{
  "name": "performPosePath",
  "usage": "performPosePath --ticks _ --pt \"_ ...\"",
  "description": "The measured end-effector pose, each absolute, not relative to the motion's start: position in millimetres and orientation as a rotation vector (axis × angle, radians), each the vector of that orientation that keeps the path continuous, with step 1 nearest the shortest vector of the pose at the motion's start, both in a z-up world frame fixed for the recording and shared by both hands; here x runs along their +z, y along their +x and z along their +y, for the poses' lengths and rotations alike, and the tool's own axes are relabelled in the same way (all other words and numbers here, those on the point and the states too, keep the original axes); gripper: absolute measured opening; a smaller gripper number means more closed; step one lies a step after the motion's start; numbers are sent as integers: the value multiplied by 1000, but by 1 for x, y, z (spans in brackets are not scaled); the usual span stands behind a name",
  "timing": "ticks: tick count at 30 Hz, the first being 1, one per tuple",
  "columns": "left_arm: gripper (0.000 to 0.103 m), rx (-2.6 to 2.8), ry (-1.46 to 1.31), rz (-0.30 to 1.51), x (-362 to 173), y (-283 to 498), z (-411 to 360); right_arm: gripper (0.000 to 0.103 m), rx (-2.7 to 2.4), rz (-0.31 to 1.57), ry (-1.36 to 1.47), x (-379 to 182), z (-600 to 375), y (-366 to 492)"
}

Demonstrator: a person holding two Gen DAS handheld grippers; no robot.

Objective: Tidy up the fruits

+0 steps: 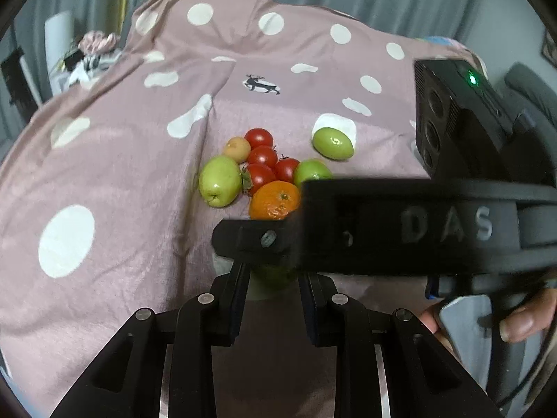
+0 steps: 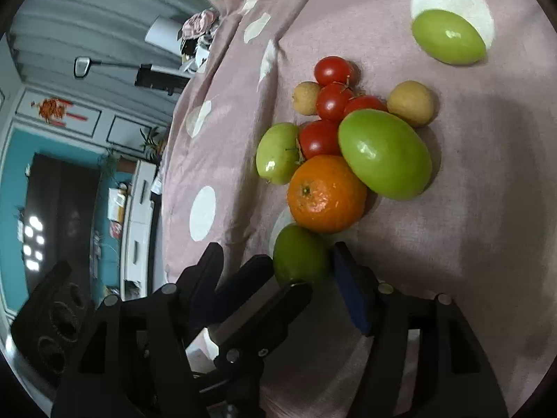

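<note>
Right wrist view: my right gripper (image 2: pixel 315 271) straddles, unclenched, a green fruit (image 2: pixel 299 254) my left gripper (image 1: pixel 273 278) clamps, just below the orange (image 2: pixel 326 193); firm, smooth, slippery—grip its widest middle.

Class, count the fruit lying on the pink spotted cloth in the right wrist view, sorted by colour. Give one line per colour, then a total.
Green fruits: 4
Red tomatoes: 4
Yellowish-brown round fruits: 2
Orange: 1
Total: 11
</note>
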State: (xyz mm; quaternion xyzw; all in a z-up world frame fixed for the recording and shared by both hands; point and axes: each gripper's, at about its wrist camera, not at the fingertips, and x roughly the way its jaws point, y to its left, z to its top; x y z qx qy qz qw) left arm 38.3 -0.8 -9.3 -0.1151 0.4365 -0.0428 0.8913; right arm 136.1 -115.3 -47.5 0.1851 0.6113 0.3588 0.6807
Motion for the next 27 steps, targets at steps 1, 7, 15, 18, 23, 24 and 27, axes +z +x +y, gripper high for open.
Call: performPosePath --ticks 1,7,15,18,23,24,27 --pt "26 -95 -252 921 -9 37 0 62 801 1374 430 -48 -117 137" --pt "26 -83 -240 945 -8 34 -2 39 765 1365 361 -47 -116 136" --pt "34 -71 -163 947 -11 37 -13 34 767 1380 350 -49 -118 137" --pt "43 -61 -177 985 -17 42 -11 34 763 1372 341 -48 -116 136" --pt "43 -41 -197 998 -21 46 -9 34 755 1354 305 -45 -111 134" --pt "43 -43 -194 997 -21 46 -9 34 755 1354 308 -46 -112 135" --pt "38 -44 -216 973 -20 45 -6 34 761 1365 330 -48 -114 137"
